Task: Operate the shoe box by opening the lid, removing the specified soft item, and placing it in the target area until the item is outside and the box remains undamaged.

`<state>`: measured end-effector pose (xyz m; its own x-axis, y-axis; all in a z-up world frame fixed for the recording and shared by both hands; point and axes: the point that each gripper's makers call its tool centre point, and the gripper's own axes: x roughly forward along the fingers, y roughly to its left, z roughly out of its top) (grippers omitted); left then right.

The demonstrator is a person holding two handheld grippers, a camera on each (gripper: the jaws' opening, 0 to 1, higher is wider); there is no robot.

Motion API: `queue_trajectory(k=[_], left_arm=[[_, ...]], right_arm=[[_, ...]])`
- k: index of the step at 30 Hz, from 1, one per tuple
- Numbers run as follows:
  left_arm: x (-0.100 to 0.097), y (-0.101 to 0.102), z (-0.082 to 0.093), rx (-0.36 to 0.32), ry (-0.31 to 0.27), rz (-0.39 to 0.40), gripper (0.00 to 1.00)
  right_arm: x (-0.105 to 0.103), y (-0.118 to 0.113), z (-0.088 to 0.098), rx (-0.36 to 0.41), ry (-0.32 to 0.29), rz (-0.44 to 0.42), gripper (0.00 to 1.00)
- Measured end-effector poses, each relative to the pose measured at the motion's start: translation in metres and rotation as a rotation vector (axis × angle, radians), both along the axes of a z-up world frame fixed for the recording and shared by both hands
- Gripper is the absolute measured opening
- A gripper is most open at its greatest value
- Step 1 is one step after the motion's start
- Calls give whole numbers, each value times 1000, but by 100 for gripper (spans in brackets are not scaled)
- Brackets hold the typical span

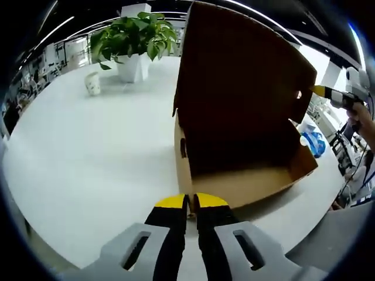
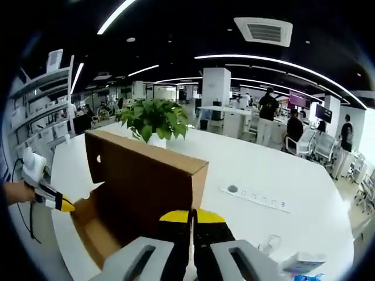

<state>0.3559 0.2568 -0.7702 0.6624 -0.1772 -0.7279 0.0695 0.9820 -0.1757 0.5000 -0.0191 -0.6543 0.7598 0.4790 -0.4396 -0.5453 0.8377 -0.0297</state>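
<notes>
The brown shoe box (image 1: 252, 186) stands open on the white table (image 1: 88, 164), its lid (image 1: 240, 88) raised upright. The part of the box floor that shows is bare. My left gripper (image 1: 191, 202) is shut on the near corner of the box wall. My right gripper (image 1: 319, 91), held by a hand, pinches the lid's side edge. In the right gripper view the lid (image 2: 140, 175) rises ahead, my right gripper (image 2: 192, 215) is shut on its edge, and the left gripper (image 2: 65, 206) grips the box corner. A blue-and-white soft pack (image 1: 310, 143) lies on the table beyond the box.
A potted plant (image 1: 135, 41) and a white cup (image 1: 92, 83) stand at the table's far side. A power strip (image 2: 255, 197), a glass (image 2: 270, 243) and the blue-and-white pack (image 2: 304, 263) lie right of the box. Several people stand at desks behind.
</notes>
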Motion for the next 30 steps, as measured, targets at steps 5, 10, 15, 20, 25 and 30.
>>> queue_trajectory(k=[5,10,15,20,25,30], left_arm=[[0,0,0,3,-2,-3,3],[0,0,0,8,-6,-11,3],[0,0,0,3,-9,-12,4],[1,0,1,7,-17,-24,4],[2,-1,1,14,-23,-48,4],[4,-3,3,37,-42,-64,5]], right_arm=[[-12,-2,-2,11,-9,0,0],[-27,-3,-6,17,-8,3,0],[-39,-3,-11,16,-4,2,0],[-48,-5,-15,22,-6,-9,0],[-57,-8,-20,32,1,-17,0],[-64,-9,-25,31,11,-18,0]])
